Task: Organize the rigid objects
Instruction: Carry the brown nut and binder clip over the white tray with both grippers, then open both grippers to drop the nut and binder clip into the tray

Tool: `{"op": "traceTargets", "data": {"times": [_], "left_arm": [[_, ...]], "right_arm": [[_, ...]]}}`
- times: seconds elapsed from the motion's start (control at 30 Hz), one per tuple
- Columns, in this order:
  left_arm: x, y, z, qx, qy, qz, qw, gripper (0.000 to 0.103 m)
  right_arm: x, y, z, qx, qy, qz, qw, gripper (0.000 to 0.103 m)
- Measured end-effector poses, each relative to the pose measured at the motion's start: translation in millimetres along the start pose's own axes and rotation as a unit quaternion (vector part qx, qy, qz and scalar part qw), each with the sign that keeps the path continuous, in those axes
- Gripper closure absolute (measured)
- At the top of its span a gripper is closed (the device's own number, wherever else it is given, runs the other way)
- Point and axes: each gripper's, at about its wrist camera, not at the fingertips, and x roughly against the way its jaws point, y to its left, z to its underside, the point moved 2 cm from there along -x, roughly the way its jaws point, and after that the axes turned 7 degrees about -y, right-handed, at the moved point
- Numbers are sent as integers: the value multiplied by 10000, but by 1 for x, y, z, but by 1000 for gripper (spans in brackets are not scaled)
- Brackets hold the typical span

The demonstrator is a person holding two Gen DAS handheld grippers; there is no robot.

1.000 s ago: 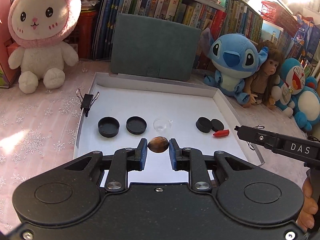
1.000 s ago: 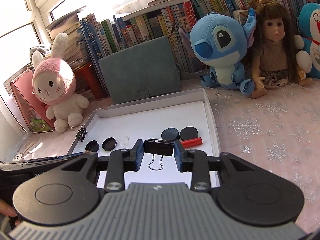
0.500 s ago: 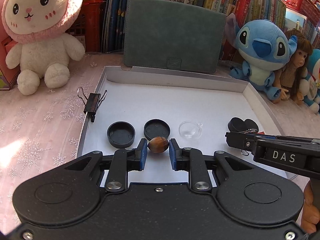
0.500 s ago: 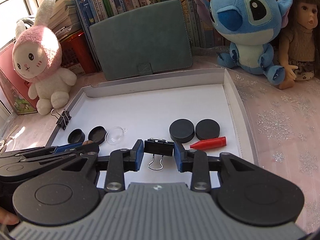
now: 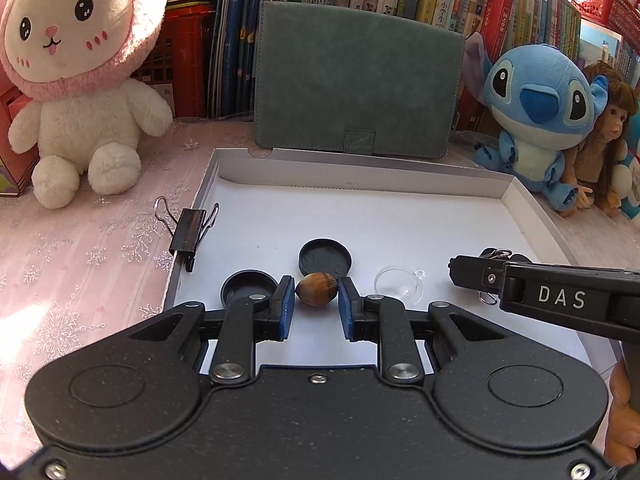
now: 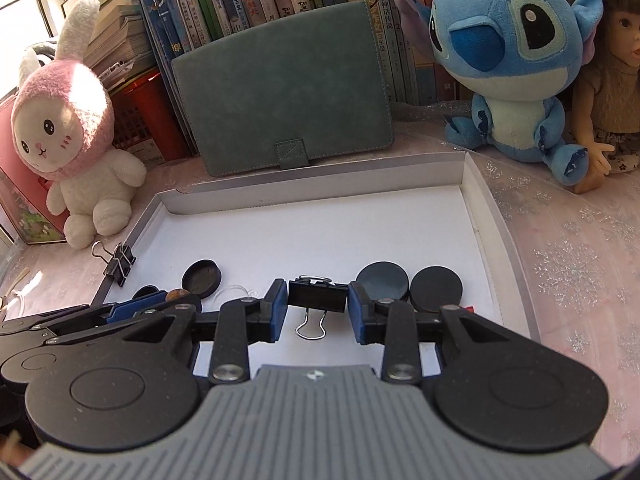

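Blue pads of the left gripper pinch one brown acorn-like nut from both sides, and it hangs just above the white floor of the shallow grey-walled tray. Over at the right gripper, the jaws are pressed against the two ends of one black binder clip, whose wire loop dangles below them. Beyond the left jaws lie two black round caps turned hollow side up, one partly behind the left finger and one straight ahead, touching nothing else. One clear little dome sits just right of those jaws. Past the right jaws, a little to their right, two black discs lie side by side and touching, and a red tip peeps out beside the right finger. A second binder clip is clamped on the tray's left wall, so two clips in all. White letters "DAS" show on the side of the right gripper where it crosses the left wrist view. Behind the tray one green felt case leans on a row of books with Chinese spines too small to read. One pink-hooded rabbit plush sits far left, one blue plush and one doll far right, all on the pink snowflake cloth.
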Motion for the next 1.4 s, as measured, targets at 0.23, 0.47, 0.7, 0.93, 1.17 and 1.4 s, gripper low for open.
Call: {"op": "traceTargets", "data": {"times": [0.23, 0.47, 0.7, 0.93, 1.17, 1.4], "left_arm": [[-1, 0, 0, -68, -53, -3, 10000, 80], [2, 0, 1, -70, -78, 18, 9999, 79], [11, 0, 1, -103, -151, 20, 9998, 65], [30, 0, 1, -213, -299, 17, 9993, 49], [54, -1, 6, -274, -430, 85, 9987, 32], [78, -2, 13, -373, -596, 123, 9974, 23]], "right_arm": [[-3, -3, 0, -36, 13, 102, 9999, 62], [-1, -2, 2, 25, -29, 132, 9999, 57], [8, -1, 4, 134, -116, 73, 9998, 46], [24, 3, 9, 312, -230, -1, 9992, 41], [44, 5, 14, 468, -362, -137, 9982, 33], [68, 3, 23, 636, -551, -201, 9963, 21]]}}
